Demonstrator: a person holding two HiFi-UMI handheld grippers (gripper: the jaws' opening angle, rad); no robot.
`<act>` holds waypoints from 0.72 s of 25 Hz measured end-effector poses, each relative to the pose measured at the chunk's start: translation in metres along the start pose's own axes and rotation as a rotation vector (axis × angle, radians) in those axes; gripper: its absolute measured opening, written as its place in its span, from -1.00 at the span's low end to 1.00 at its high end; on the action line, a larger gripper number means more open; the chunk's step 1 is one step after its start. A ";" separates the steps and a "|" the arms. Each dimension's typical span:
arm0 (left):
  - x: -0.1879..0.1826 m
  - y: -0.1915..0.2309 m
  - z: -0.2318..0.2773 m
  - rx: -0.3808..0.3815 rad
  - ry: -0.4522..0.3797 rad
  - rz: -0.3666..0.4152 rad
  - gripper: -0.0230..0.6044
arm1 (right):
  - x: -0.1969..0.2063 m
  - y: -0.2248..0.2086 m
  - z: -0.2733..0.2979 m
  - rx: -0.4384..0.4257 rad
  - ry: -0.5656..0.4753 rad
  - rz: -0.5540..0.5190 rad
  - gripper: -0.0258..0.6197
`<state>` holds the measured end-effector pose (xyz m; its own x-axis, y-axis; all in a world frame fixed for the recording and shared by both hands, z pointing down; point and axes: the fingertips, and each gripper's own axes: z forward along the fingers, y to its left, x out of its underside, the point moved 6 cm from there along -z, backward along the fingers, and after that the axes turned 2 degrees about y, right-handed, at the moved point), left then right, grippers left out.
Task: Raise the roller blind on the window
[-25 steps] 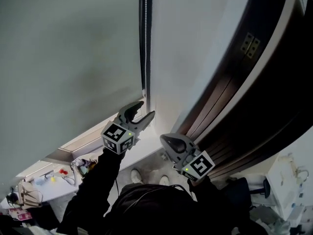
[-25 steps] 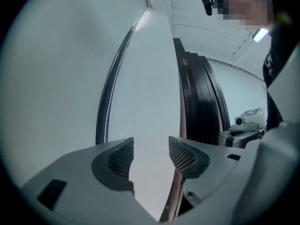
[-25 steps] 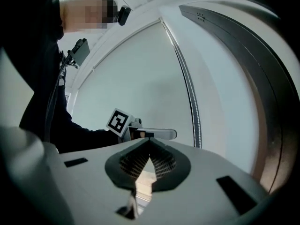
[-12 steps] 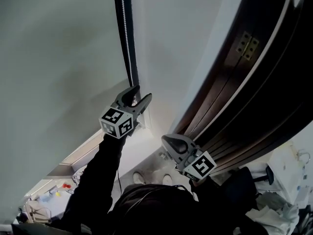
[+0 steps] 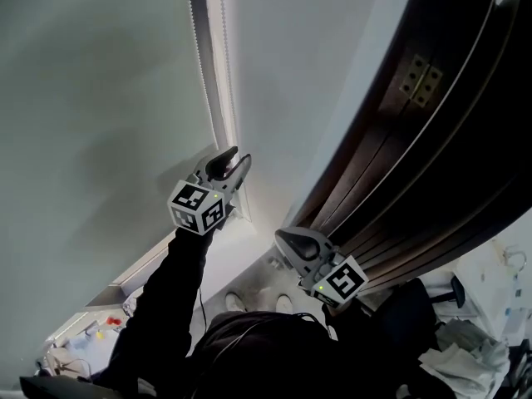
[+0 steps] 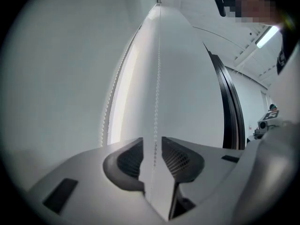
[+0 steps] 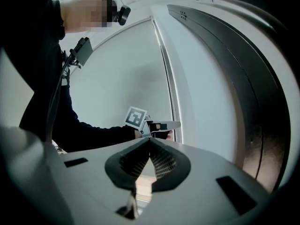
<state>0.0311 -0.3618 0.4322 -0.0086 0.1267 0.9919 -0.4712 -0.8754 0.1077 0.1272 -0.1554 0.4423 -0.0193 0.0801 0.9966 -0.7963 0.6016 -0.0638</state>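
A white beaded pull chain (image 5: 224, 56) hung in two strands down the edge of the window. The pale grey fabric roller blind (image 5: 91, 115) lay just left of the chain in the head view, drawn down over the glass and filling that whole side. A plain white strip of wall (image 5: 299, 81) stood right of the chain, and beyond it rose a dark brown wooden door frame (image 5: 432, 140) bearing a brass hinge (image 5: 420, 77).

The left gripper (image 5: 237, 156), on an arm in a black sleeve (image 5: 166, 306), was held up at the chain with its tips around the nearer strand. In the left gripper view that strand ran straight up from the gap between the ribbed pads (image 6: 178, 156); the jaws had just been closing, yet they stood apart with a sliver of space on each side of the beads.

The right gripper (image 5: 280, 235) hung lower and to the right of the chain, well apart from it, its jaws pressed together on nothing.
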 end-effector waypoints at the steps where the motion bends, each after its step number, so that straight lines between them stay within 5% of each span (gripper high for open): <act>1: -0.001 0.000 -0.001 -0.012 -0.009 0.003 -0.67 | 0.001 -0.001 0.000 0.001 0.001 0.000 -0.90; 2: -0.002 0.000 -0.003 -0.021 -0.017 0.008 -0.88 | 0.002 -0.002 -0.001 0.001 0.003 0.000 -0.90; 10: 0.007 -0.019 -0.015 0.029 0.032 0.061 -0.90 | -0.001 -0.004 0.001 -0.024 -0.004 -0.010 -0.90; 18: 0.023 -0.059 -0.042 0.081 -0.009 -0.010 -0.91 | -0.001 0.000 0.002 -0.056 -0.015 -0.015 -0.90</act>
<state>0.0221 -0.2873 0.4462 0.0037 0.1314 0.9913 -0.3980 -0.9093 0.1220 0.1257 -0.1574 0.4418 -0.0174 0.0591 0.9981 -0.7614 0.6462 -0.0515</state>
